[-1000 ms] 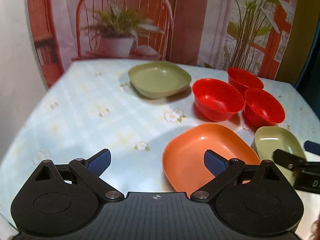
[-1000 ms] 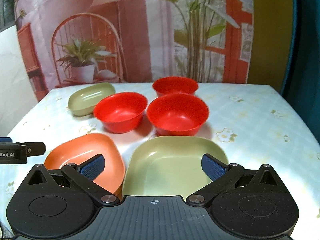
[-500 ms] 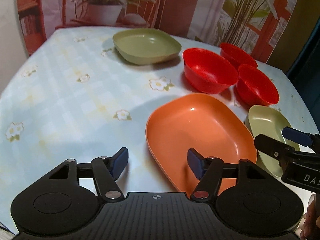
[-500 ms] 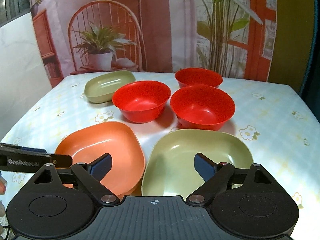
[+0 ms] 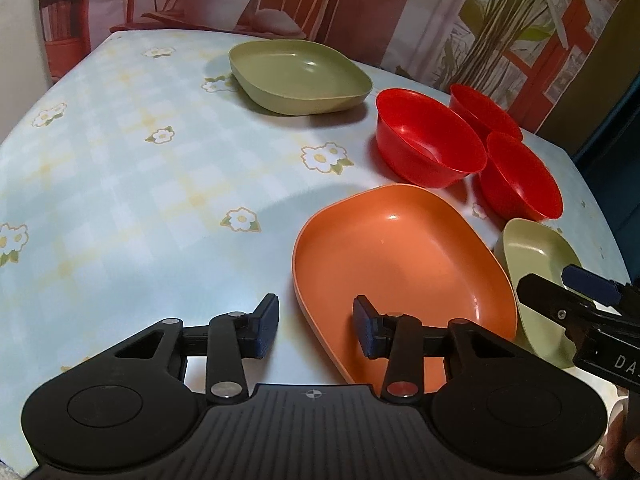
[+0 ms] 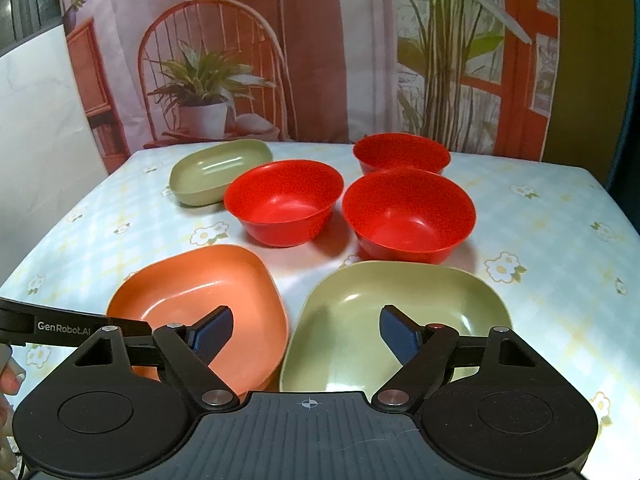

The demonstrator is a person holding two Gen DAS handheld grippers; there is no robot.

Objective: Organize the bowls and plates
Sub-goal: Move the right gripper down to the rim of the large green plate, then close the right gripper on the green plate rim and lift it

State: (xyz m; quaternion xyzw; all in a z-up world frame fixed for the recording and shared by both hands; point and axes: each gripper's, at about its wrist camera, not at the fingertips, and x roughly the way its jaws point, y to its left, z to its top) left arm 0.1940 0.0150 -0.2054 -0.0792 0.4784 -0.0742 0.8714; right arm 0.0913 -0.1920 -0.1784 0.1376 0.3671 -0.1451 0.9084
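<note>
orange plate [image 5: 404, 268]: light, stiff, slick plastic, so pinch the near rim
left gripper [image 5: 316, 326]: jaws apart, straddling that rim
right gripper [image 6: 306, 330]: released, over the green plate [image 6: 400, 320]

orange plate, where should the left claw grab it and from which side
Take the shallow orange plastic plate by its raised near-left rim, coming in low from the front. That edge already lies between the open left claw fingers, one inside the plate and one outside over the tablecloth. The wall there is thin and upturned, probably easy to pinch, and it is the edge farthest from the red bowls and the green plate.
</note>
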